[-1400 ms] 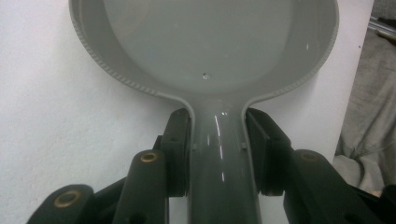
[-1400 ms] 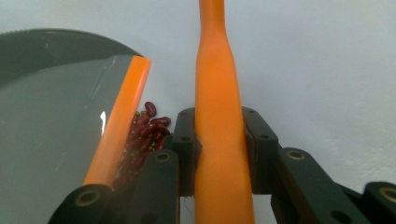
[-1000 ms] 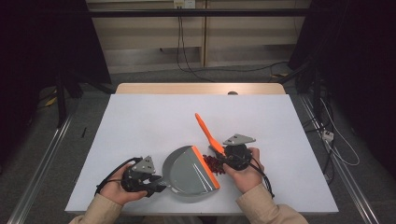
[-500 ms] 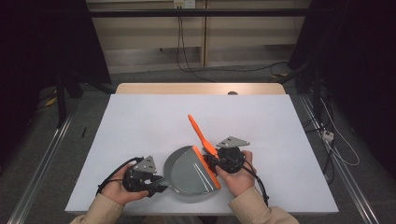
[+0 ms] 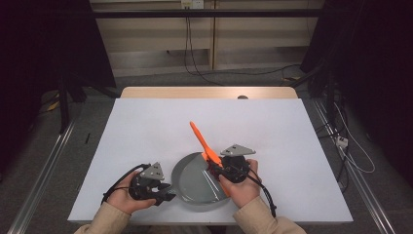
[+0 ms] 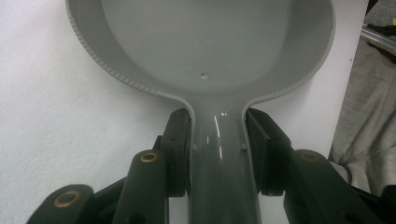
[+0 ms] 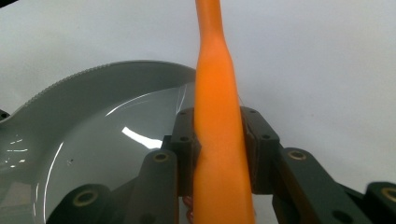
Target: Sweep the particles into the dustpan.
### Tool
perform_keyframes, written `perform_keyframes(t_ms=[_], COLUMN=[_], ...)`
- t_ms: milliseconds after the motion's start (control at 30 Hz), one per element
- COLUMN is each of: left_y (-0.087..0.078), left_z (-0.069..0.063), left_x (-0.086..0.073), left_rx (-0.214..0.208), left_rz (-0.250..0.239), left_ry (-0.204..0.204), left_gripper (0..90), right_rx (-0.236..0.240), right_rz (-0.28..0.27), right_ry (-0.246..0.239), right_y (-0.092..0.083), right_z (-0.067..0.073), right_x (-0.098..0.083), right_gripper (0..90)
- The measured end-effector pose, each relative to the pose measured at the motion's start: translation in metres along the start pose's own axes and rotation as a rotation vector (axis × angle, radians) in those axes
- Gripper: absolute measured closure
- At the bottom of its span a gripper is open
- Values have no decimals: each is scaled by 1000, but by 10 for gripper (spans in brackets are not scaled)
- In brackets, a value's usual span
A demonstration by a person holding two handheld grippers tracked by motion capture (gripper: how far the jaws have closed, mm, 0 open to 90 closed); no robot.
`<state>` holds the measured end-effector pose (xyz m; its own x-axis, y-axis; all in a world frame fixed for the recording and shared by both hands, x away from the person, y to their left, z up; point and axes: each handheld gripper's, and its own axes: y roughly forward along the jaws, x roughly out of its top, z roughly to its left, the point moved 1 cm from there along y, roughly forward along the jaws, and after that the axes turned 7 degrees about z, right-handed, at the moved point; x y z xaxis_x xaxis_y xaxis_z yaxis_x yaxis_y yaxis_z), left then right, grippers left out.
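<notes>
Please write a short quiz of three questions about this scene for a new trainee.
1. True or false: the left gripper is shut on the grey pan's handle.
2. Which colour is the spatula held by the right gripper? A blue, B orange, C green.
3. On what surface does the grey pan rest?

Key: 1 true. 2 B. 3 The white table.

My pan point(image 6: 205, 51) looks glossy grey plastic, its rim ribbed; spatula point(image 7: 218, 135) smooth matt orange; table point(image 5: 146, 126) matt white.
</notes>
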<state>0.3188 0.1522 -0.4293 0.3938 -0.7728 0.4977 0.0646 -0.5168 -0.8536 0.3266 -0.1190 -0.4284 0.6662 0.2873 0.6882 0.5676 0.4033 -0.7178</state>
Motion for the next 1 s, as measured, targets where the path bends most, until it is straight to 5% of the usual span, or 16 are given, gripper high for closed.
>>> perform_keyframes(t_ms=[300,600,1000], left_y=[-1,0,0], left_z=[1,1,1], left_x=[0,-2,-3], left_rx=[-2,-4,-2], left_rz=[1,-17,-17], left_ry=[4,-8,-11], left_gripper=[628,629,628], right_rx=[15,123,32], right_rz=[-29,-48,-92], right_ry=[1,-26,-25], right_y=[-1,3,-8], right_z=[7,28,-8], right_x=[2,12,28], right_gripper=[701,708,709])
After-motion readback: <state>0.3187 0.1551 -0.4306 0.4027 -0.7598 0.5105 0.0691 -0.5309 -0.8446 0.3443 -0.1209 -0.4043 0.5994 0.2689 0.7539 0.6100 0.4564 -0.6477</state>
